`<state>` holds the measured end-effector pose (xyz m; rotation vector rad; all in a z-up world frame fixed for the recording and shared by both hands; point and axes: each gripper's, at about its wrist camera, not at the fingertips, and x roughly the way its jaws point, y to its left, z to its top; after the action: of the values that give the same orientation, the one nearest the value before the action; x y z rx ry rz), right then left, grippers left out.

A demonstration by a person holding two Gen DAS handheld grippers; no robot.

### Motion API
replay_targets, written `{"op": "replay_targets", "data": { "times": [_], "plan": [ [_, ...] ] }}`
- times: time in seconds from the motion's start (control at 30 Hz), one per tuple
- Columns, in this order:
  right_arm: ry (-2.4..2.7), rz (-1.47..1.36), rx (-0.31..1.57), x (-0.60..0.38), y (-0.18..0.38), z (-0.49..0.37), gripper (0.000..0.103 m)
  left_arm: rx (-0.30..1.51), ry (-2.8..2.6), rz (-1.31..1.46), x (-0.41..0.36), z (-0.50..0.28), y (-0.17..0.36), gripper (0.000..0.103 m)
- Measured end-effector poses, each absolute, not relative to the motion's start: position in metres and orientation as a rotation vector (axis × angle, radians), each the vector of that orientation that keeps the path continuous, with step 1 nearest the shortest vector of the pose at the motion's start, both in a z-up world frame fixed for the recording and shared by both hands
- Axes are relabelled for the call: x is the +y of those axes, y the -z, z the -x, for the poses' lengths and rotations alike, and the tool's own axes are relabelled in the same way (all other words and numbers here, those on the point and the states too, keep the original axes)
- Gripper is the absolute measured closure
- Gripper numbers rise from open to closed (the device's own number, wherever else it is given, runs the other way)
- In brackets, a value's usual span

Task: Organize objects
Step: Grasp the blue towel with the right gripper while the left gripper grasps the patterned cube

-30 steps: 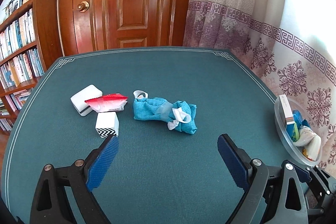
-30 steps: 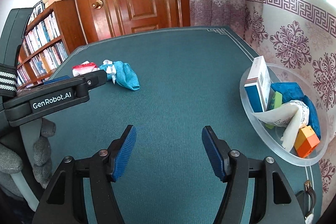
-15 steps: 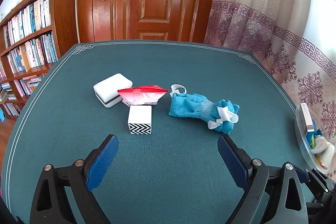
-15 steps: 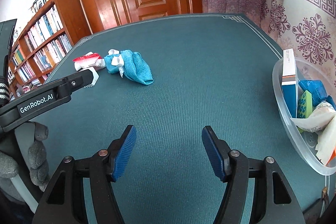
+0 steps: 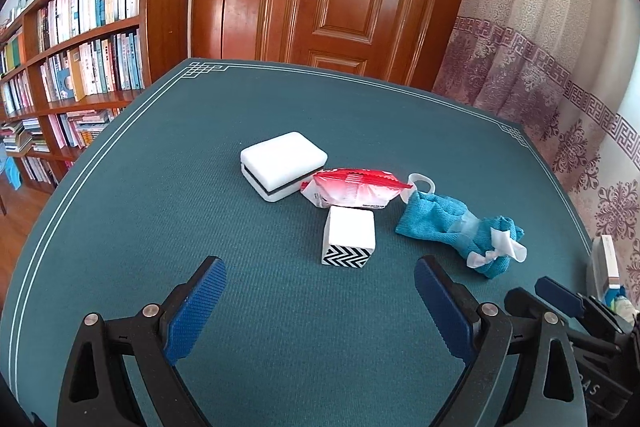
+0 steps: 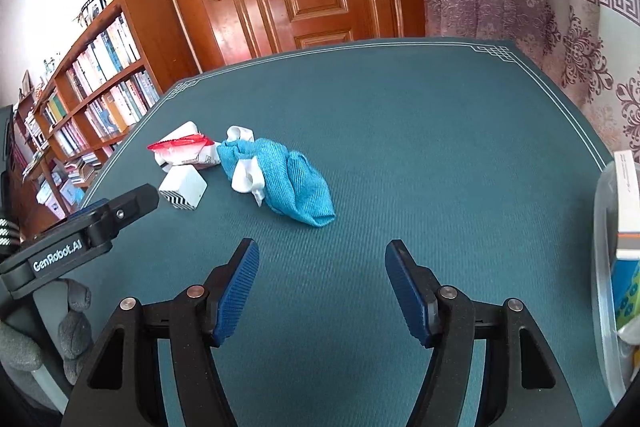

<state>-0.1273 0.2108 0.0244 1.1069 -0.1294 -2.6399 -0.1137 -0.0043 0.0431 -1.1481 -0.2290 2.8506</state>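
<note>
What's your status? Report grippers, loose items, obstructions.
Left gripper open, empty; right gripper open, empty. Chevron box, red packet, white case, blue cloth loose on table. Nothing blocking.

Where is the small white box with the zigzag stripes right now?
In the left wrist view, the small white box sits mid-table, just in front of the red packet, with the blue cloth to its right.

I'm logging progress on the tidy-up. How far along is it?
Partly done. Done: the clear tub at the table's right edge already holds boxes and packets. In hand: nothing; the left gripper and right gripper are both open and empty. Left on the table: white case, red packet, chevron box and blue cloth.
</note>
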Motion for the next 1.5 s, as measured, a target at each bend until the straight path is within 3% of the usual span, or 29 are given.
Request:
{"op": "replay_targets", "data": {
  "times": [0.47,0.63,1.0,1.2,1.33,1.5],
  "plan": [
    [2.545,-1.072,0.025,0.170,-0.014,0.186,0.036,-0.266,-2.858,1.212,-0.018,0.122,-0.027,0.006],
    [2.532,-1.095,0.001,0.173,-0.009,0.187,0.059,-0.237,-2.862,1.220,-0.015,0.123,-0.023,0.006],
    [2.604,-1.153,-0.086,0.199,-0.009,0.154,0.062,-0.104,-2.875,1.183,0.006,0.129,-0.027,0.007],
    [2.635,-1.160,-0.121,0.210,-0.007,0.134,0.062,-0.051,-2.830,1.234,0.018,0.145,-0.020,0.023],
    [2.642,-1.150,-0.139,0.211,-0.006,0.130,0.062,-0.042,-2.808,1.276,0.022,0.158,-0.016,0.042],
    [2.639,-1.143,-0.160,0.213,-0.005,0.130,0.059,-0.048,-2.817,1.252,0.022,0.162,-0.018,0.059]
  ]
}}
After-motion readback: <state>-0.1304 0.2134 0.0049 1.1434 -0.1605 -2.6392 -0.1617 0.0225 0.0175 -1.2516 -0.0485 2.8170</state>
